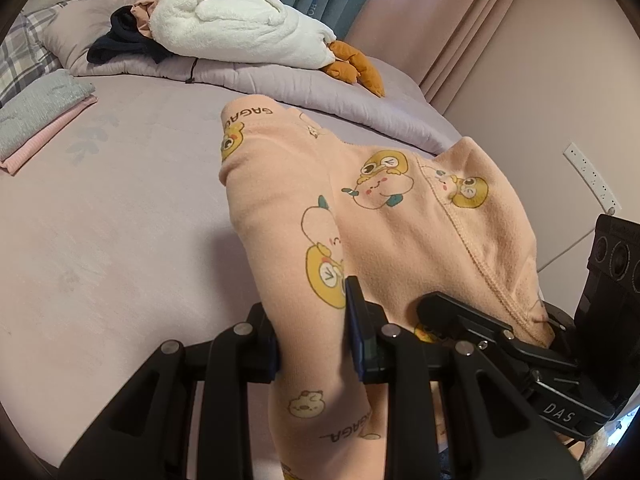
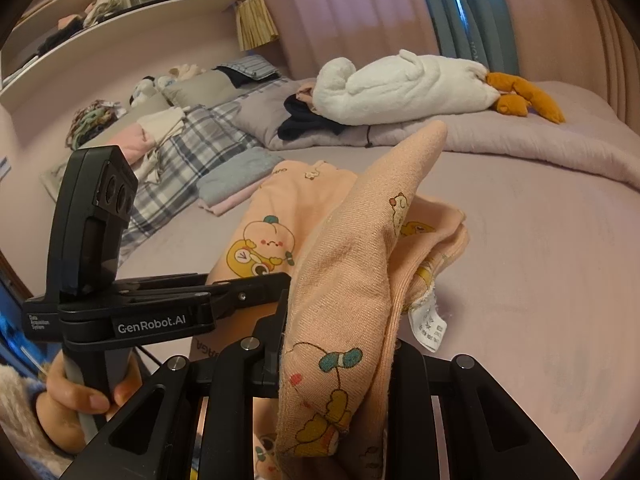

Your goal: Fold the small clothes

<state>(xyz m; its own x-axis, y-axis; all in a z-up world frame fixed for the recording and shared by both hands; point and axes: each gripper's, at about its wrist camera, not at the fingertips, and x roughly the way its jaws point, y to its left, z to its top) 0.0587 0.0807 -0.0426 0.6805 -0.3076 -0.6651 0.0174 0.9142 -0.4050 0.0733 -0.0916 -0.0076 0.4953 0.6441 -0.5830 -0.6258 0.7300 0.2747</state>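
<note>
At the bottom centre of the left wrist view we find the left gripper [image 1: 316, 344] closed narrowly on a bunched edge of the peach printed garment [image 1: 360, 208], the cloth pinched between its blue pads. In the right wrist view, the right gripper [image 2: 336, 356] likewise clamps a gathered fold of the same garment [image 2: 344, 280] at bottom centre, its care label [image 2: 428, 326] hanging free to the right. We note the garment is held between both tools, lifted and draped forward, its far end seeming to rest on the lilac bed sheet [image 1: 120, 208] at mid-frame; no neat fold is yet visible in it, so we judge this item to be in hand and unfinished. Further off, at the left edge of the left view, a folded stack of grey and pink cloth [image 1: 36, 120] lies flat, which we take as completed work. Beyond, in the upper frame, a white plush toy [image 1: 240, 28] lies across the quilt, with dark clothing [image 1: 120, 40] beside it, possibly still to be folded.
</note>
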